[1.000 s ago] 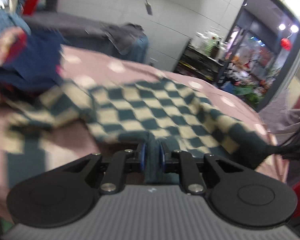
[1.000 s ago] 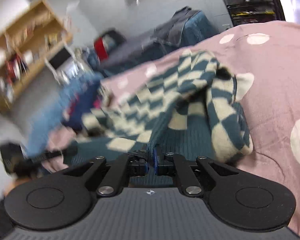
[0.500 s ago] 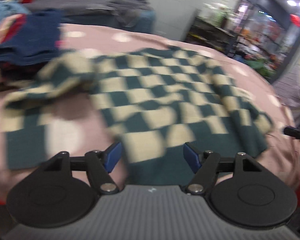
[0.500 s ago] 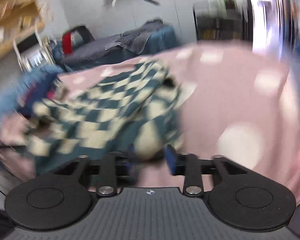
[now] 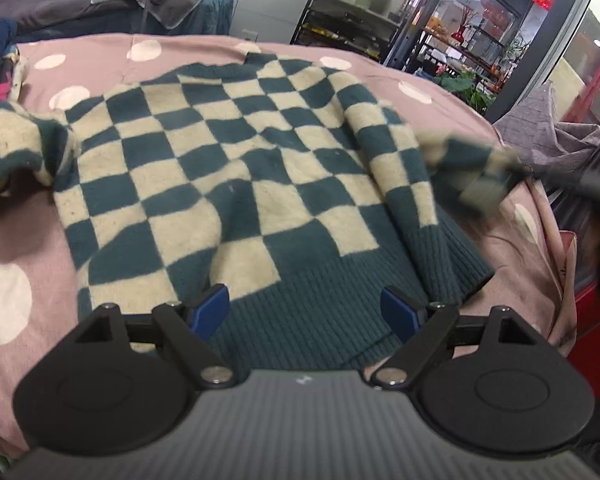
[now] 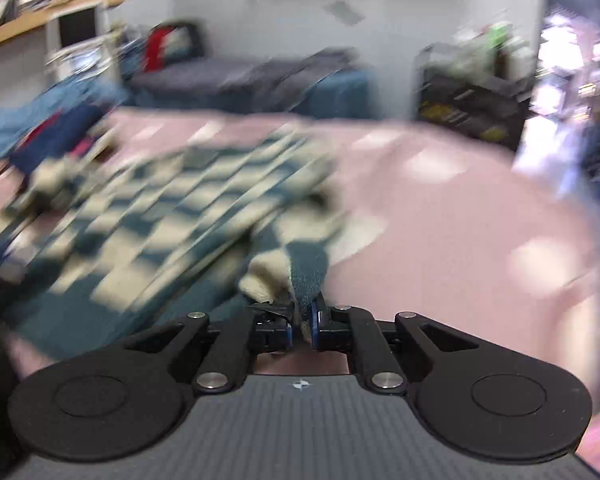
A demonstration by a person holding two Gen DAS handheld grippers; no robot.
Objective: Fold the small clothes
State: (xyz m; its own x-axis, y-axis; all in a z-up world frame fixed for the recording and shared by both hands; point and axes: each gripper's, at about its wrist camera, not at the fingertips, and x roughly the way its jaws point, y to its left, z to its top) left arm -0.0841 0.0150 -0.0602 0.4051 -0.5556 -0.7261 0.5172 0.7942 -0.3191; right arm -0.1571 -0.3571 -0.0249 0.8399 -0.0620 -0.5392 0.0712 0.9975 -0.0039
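A teal-and-cream checked knitted sweater (image 5: pixel 236 168) lies spread for folding; the left gripper (image 5: pixel 306 312), jaws just widened, hovers empty over its hem, while the right gripper (image 6: pixel 302 326) pinches its sleeve (image 6: pixel 300 272) to draw it out.

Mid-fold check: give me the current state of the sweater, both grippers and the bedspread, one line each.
checkered sweater: spread flat, right sleeve lifted.
left gripper: open over the hem, jaws just been opening, gripping nothing.
right gripper: shut on the sleeve cuff.
pink dotted bedspread: under the sweater, lightly rumpled.
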